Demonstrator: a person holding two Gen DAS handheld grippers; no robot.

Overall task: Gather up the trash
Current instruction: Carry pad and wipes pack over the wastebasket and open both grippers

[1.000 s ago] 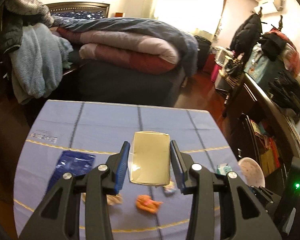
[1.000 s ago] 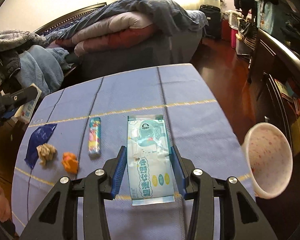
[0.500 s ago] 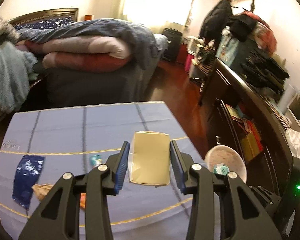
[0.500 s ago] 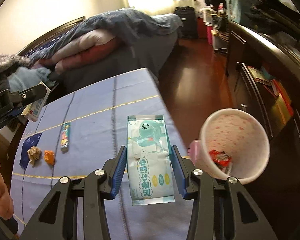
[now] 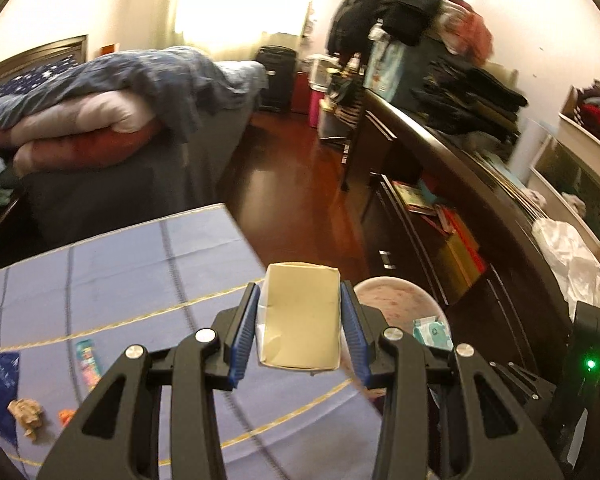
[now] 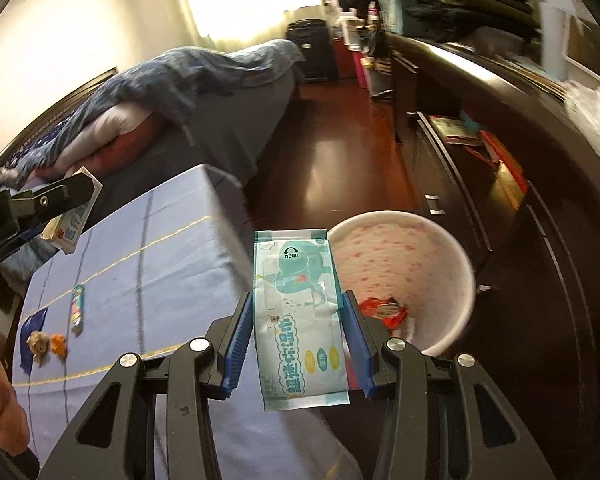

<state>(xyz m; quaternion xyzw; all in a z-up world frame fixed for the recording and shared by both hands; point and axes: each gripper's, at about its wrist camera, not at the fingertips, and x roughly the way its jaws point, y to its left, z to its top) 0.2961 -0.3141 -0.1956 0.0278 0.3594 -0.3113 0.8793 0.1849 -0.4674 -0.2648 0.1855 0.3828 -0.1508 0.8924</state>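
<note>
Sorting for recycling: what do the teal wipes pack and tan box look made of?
The teal wipes pack looks like glossy plastic film: crimped ends, wrinkles, sheen. The small tan box looks like matte cardboard, with folded flaps and a dented corner.

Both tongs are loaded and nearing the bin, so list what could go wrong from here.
1. The flat teal wet-wipe packet in the right tongs hangs beside the rim of the white speckled bin, not clearly over its opening; released now, it may drop outside.
2. The left tongs pinch the beige carton by its sides only; it could slip.
3. Both tongs converge on one bin and may collide.
</note>
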